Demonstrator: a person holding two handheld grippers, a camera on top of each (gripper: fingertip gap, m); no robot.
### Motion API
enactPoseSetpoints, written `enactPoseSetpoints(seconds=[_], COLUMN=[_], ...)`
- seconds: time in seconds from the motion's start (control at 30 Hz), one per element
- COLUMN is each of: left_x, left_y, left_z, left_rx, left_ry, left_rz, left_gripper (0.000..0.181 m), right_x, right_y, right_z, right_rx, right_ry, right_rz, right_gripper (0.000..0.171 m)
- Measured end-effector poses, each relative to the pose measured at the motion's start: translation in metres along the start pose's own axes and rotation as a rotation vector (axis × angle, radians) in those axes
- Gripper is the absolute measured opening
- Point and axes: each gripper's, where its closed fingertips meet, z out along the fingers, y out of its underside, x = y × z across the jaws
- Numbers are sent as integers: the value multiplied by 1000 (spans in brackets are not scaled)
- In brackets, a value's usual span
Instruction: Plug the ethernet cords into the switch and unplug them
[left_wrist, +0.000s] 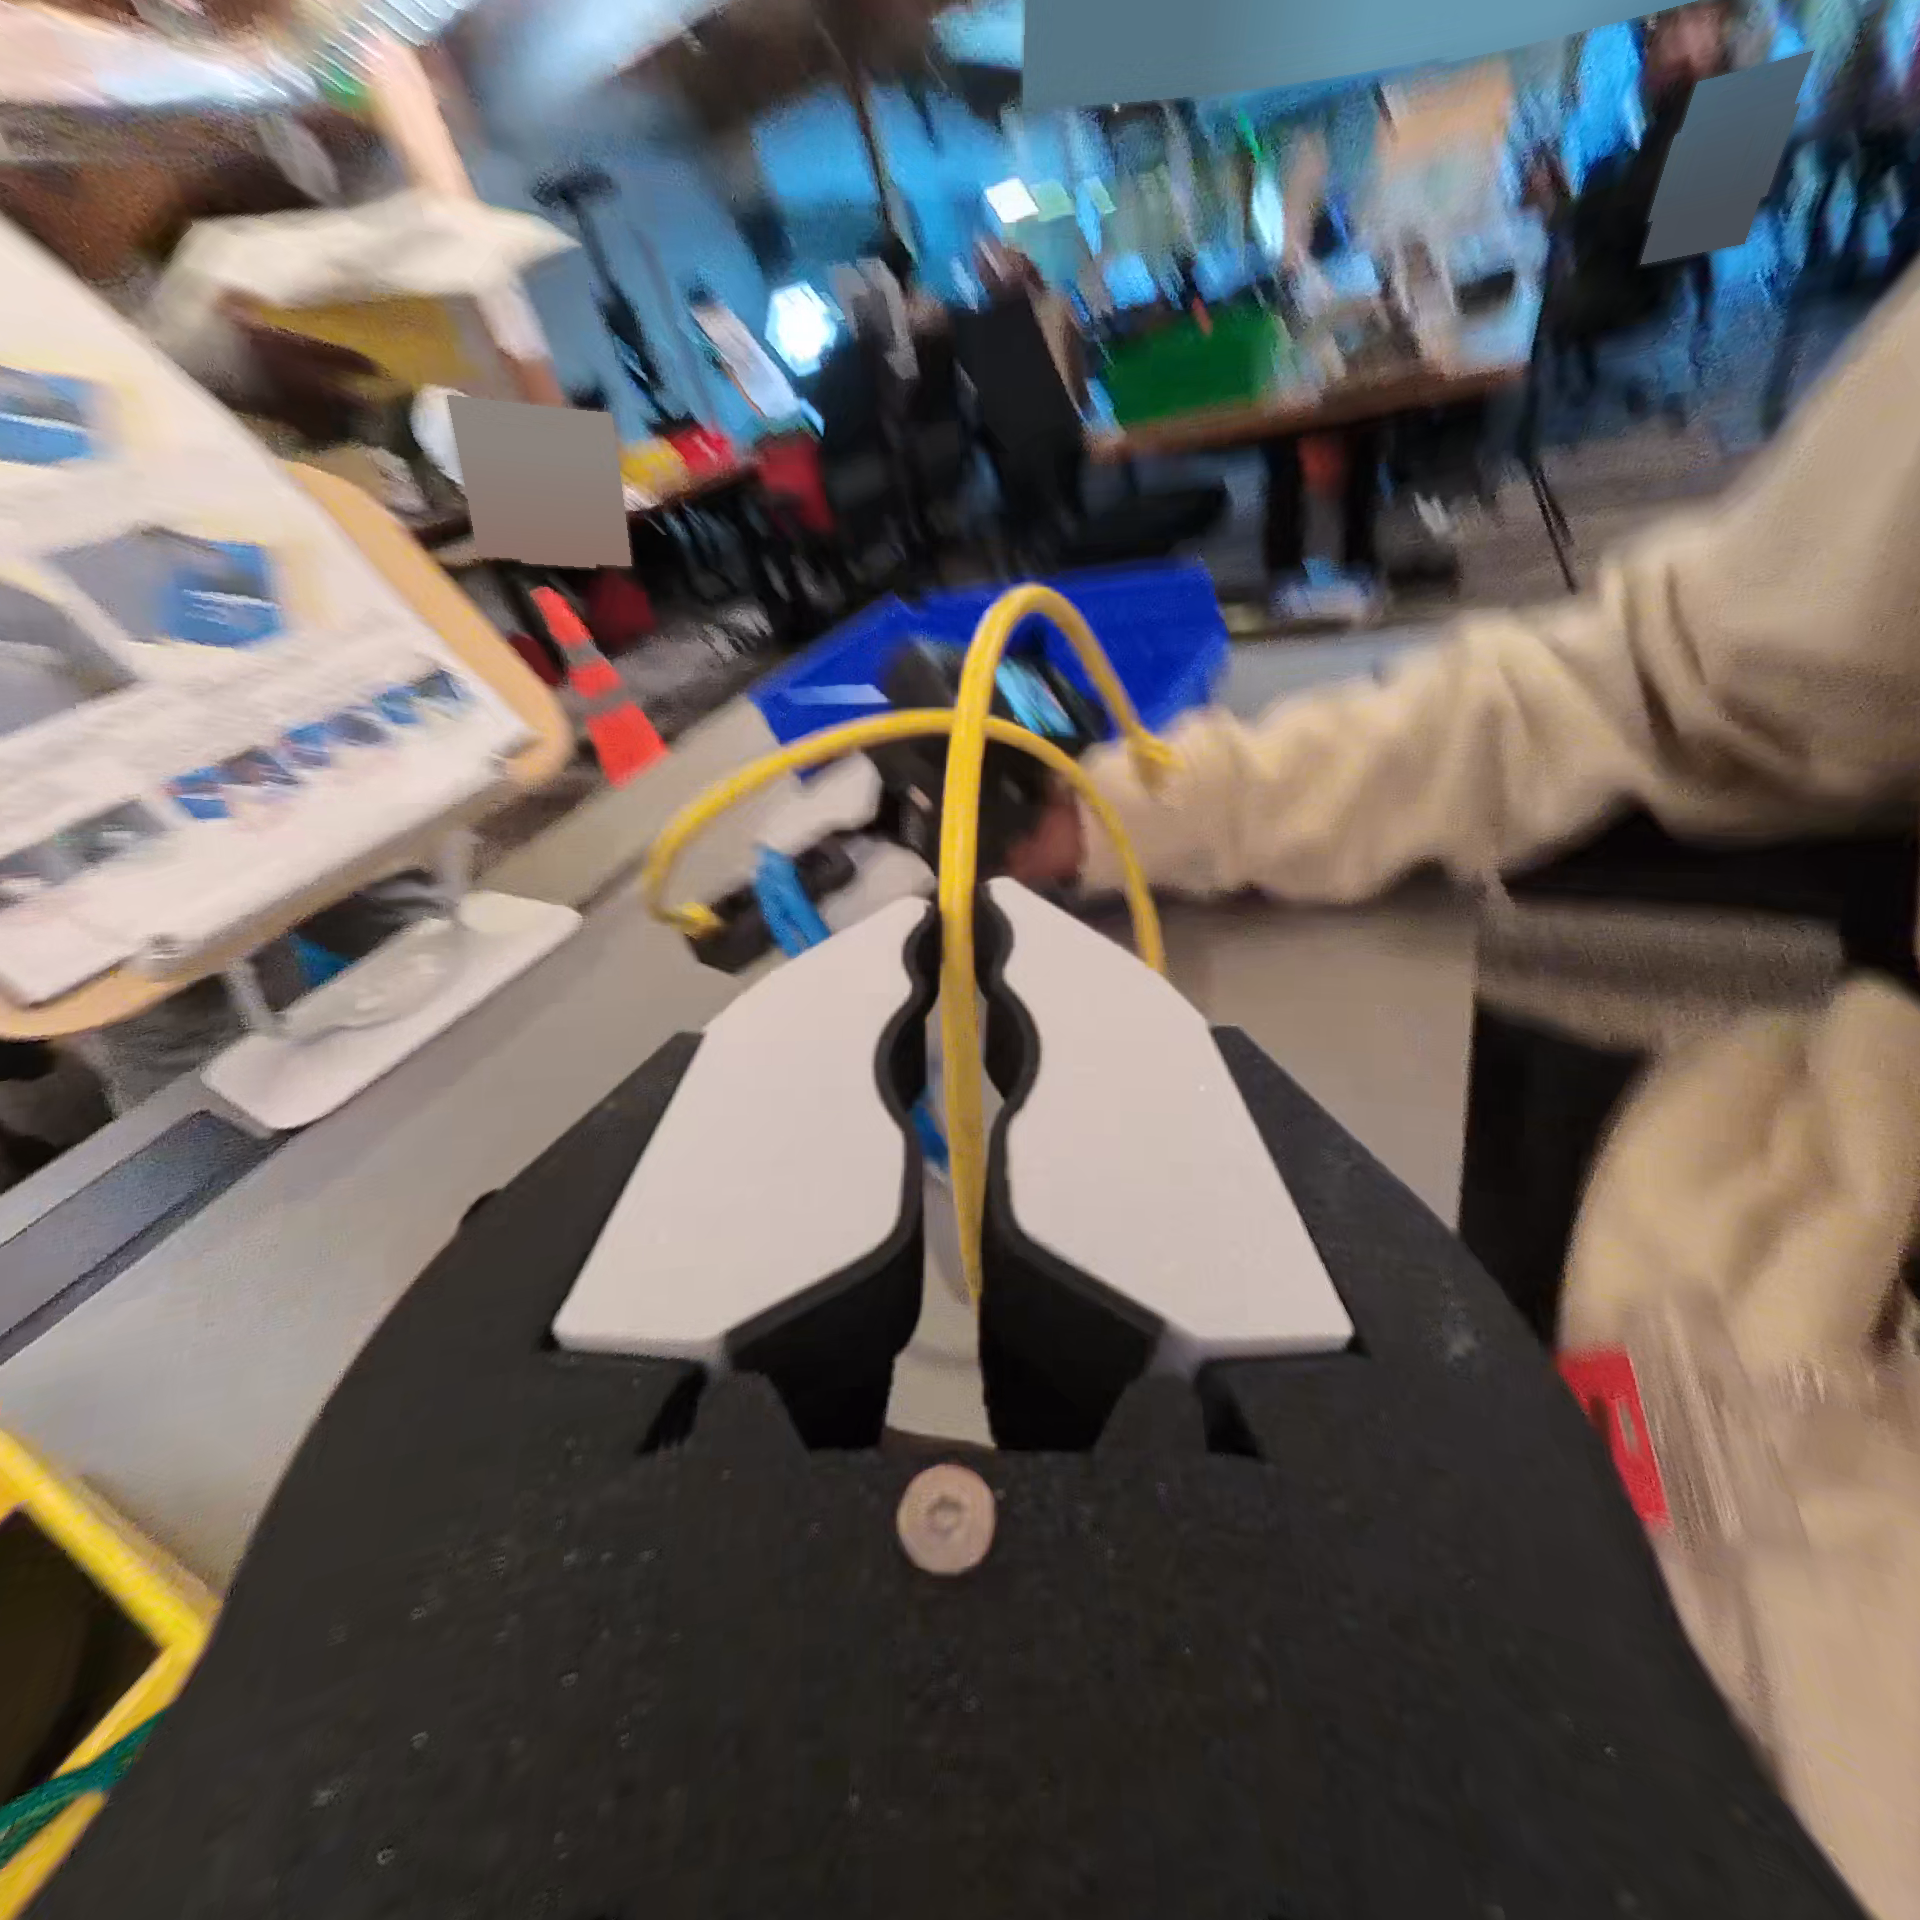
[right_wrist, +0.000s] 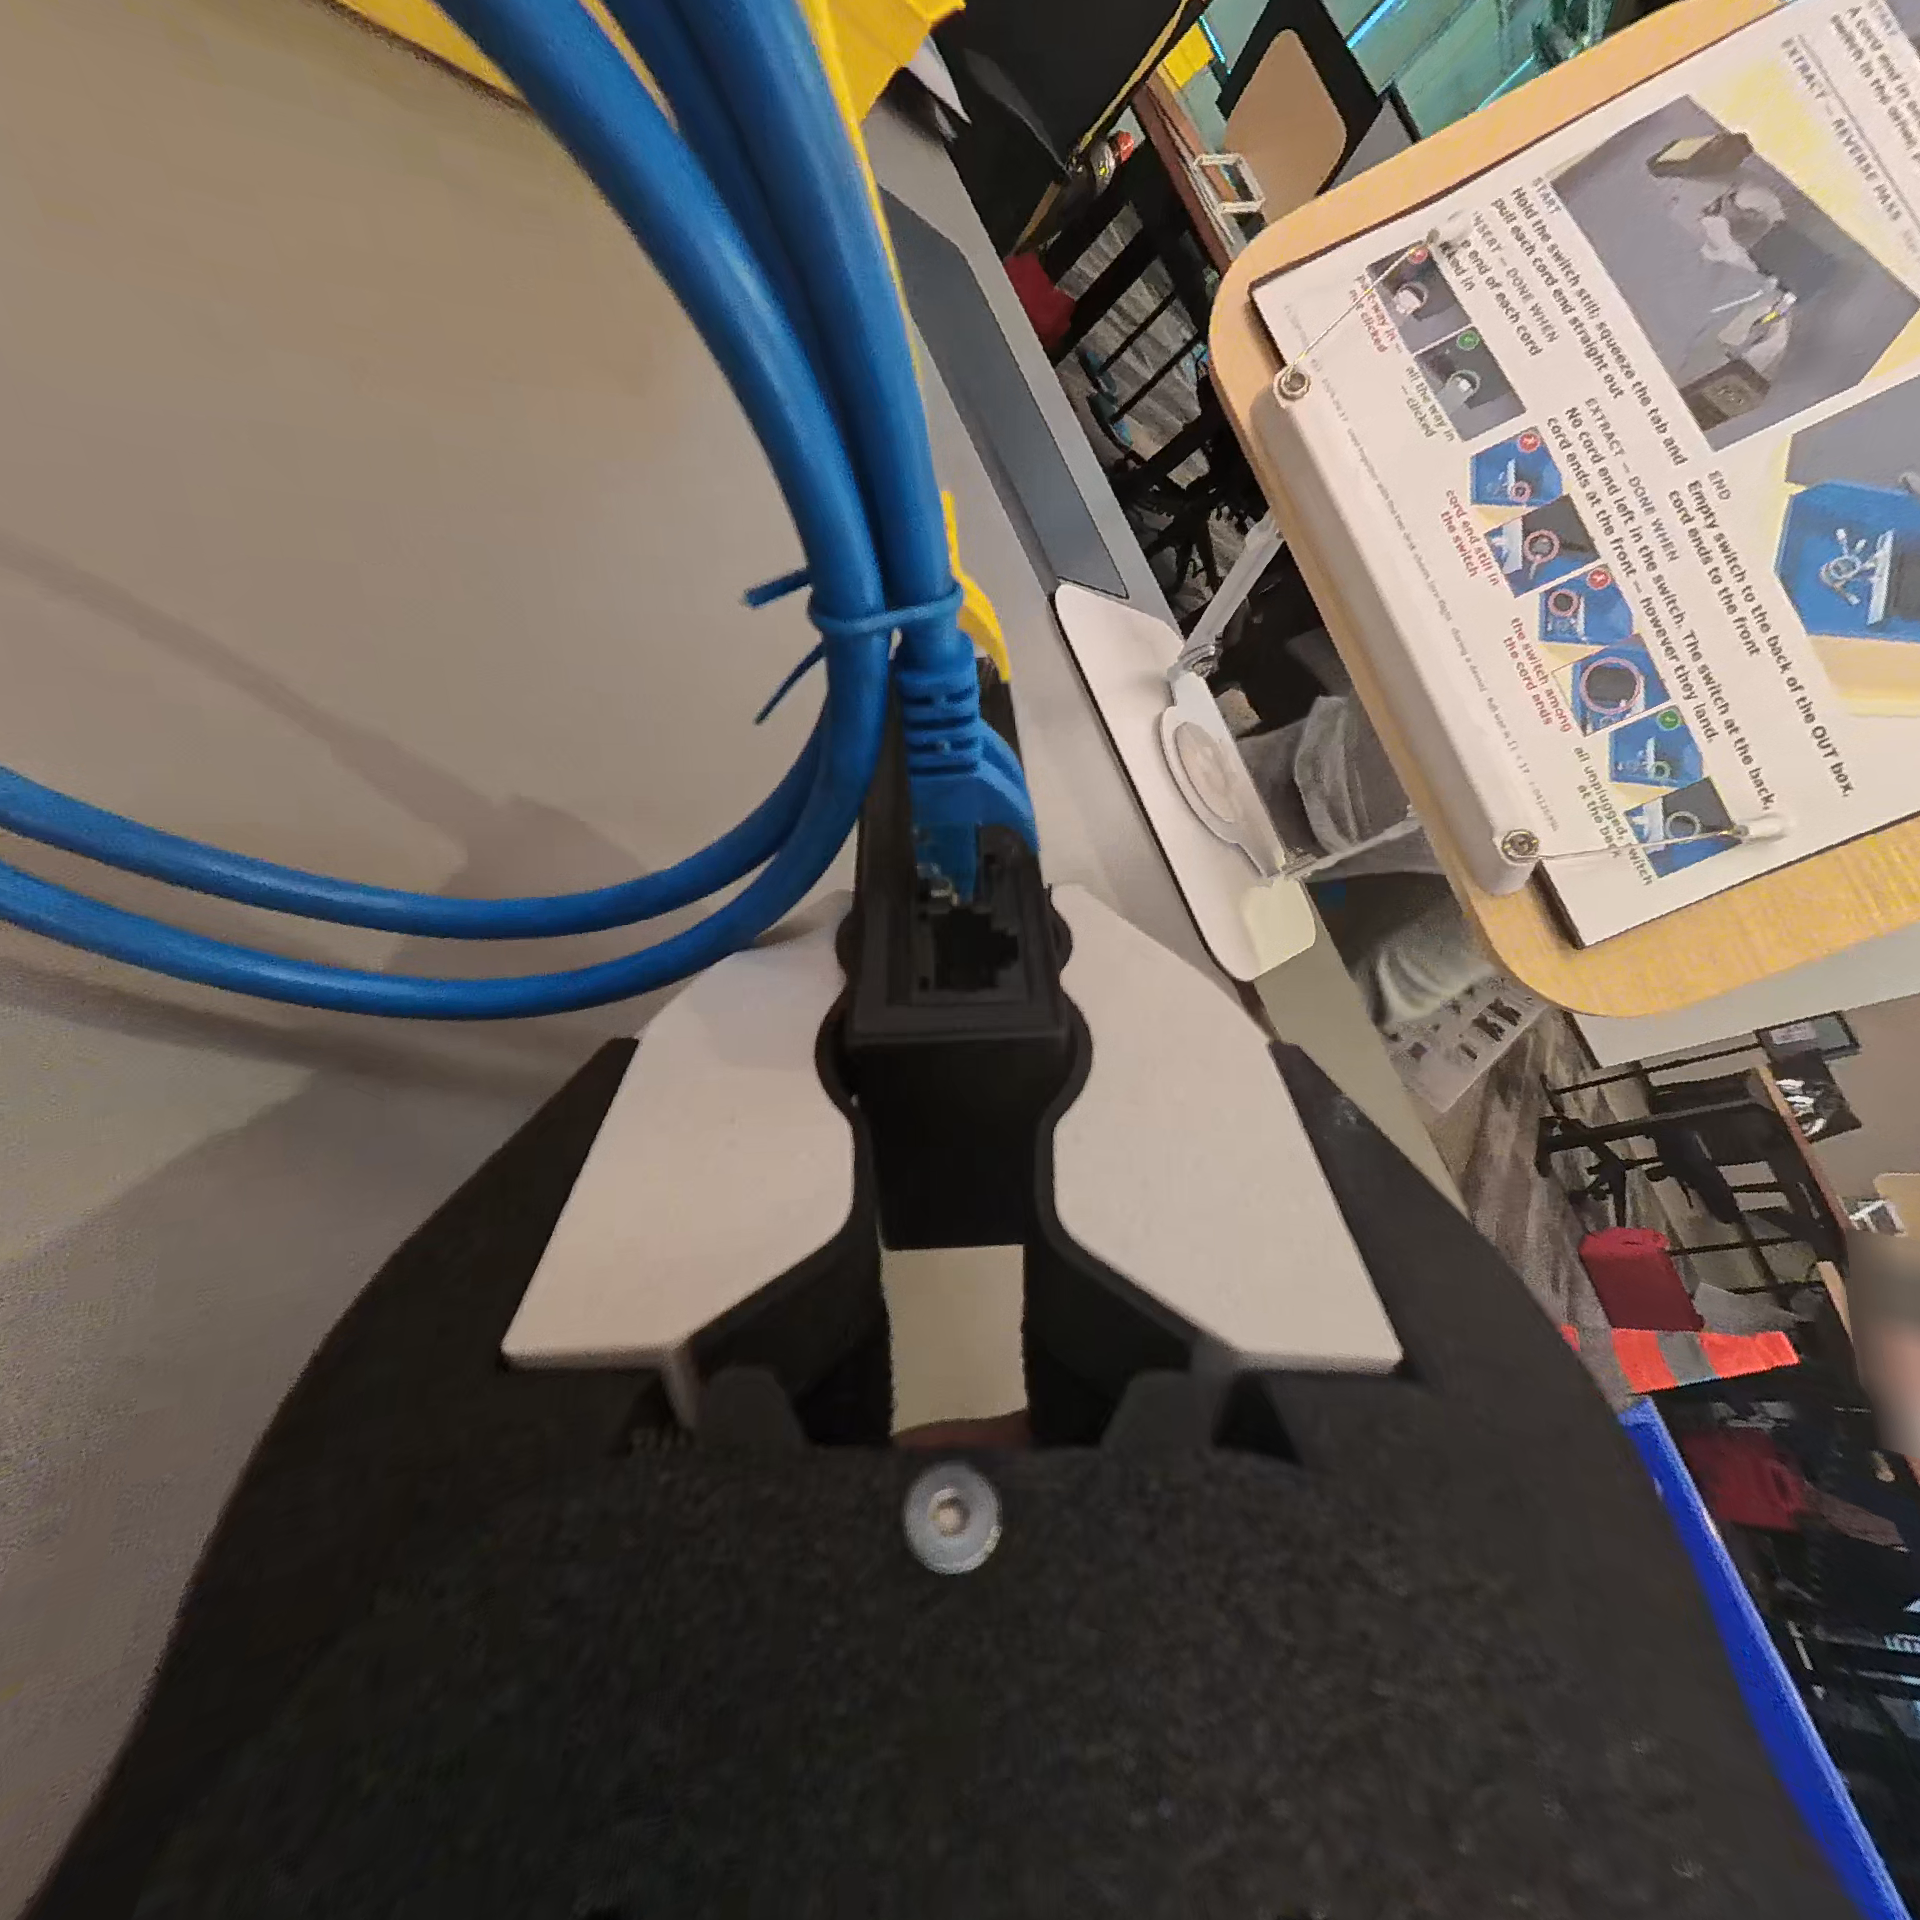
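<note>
In the left wrist view my left gripper (left_wrist: 961, 904) is shut on a yellow ethernet cord (left_wrist: 961, 1091) that runs up between its fingers. The cord arcs overhead to a free plug (left_wrist: 1148, 764). A second yellow arc ends in a plug (left_wrist: 686, 916) at the black switch (left_wrist: 743, 935); whether it is seated I cannot tell. The right gripper (left_wrist: 935, 790) shows beyond, held by a hand. In the right wrist view my right gripper (right_wrist: 951, 925) is shut on the black switch (right_wrist: 951, 1101). A blue cord's plug (right_wrist: 951, 790) sits in a port, and its tied coil (right_wrist: 623, 904) hangs left.
An instruction sheet on a wooden board (right_wrist: 1621, 520) stands on a white stand (left_wrist: 395, 997) at the table's edge. A blue bin (left_wrist: 1132, 634) lies behind the switch. A yellow bin (left_wrist: 94, 1621) is at my lower left. A person's cream sleeve (left_wrist: 1507, 748) crosses the right side.
</note>
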Motion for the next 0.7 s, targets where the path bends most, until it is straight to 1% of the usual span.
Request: enactPoseSetpoints(seconds=[0.03, 0.07, 0.13, 0.2, 0.27, 0.37, 0.43, 0.47, 0.53, 0.6, 0.63, 0.67, 0.7], left_x=[-14, -24, -28, -17, -5, 1, 8, 13, 23, 34, 38, 40, 42], left_y=[-13, -17, -4, 16, 46, 105, 137, 149, 169, 175, 172, 165, 157], left_z=[-7, -11, -10, -5, 1, 3, 3, 4, 4, 4, 4, 4, 4], left_rx=[64, 90, 39, -31, -156, -418, -550, -594, -670, -684, -669, -636, -596], left_ry=[-49, -74, -90, -54, -31, -24, 10, 39, 94, 147, 166, 180, 193], left_rz=[-44, -69, -35, 34, 174, 464, 593, 625, 602, 475, 385, 290, 195], left_gripper=[5, 5, 5, 6, 6, 6, 6, 6, 9, 14, 18, 25, 27], right_x=[0, 0, 0, 2, 4, 7, 9, 9, 11, 12, 12, 12, 12], right_y=[0, 1, 2, 3, 5, 7, 6, 6, 6, 6, 6, 6, 6], right_z=[0, 1, 1, 1, 1, 0, -1, -1, -2, -2, -3, -3, -4], right_rx=[1, -1, -6, -8, -15, -17, -11, -11, -15, -21, -26, -28, -31], right_ry=[0, -3, -2, -1, 2, 1, -1, 2, 10, 22, 26, 32, 37], right_rz=[3, 6, 16, 21, 21, 38, 49, 51, 42, 23, 10, -4, -14], right_gripper=[30, 30, 30, 30, 30, 29, 29, 29, 29, 29, 29, 29, 29])
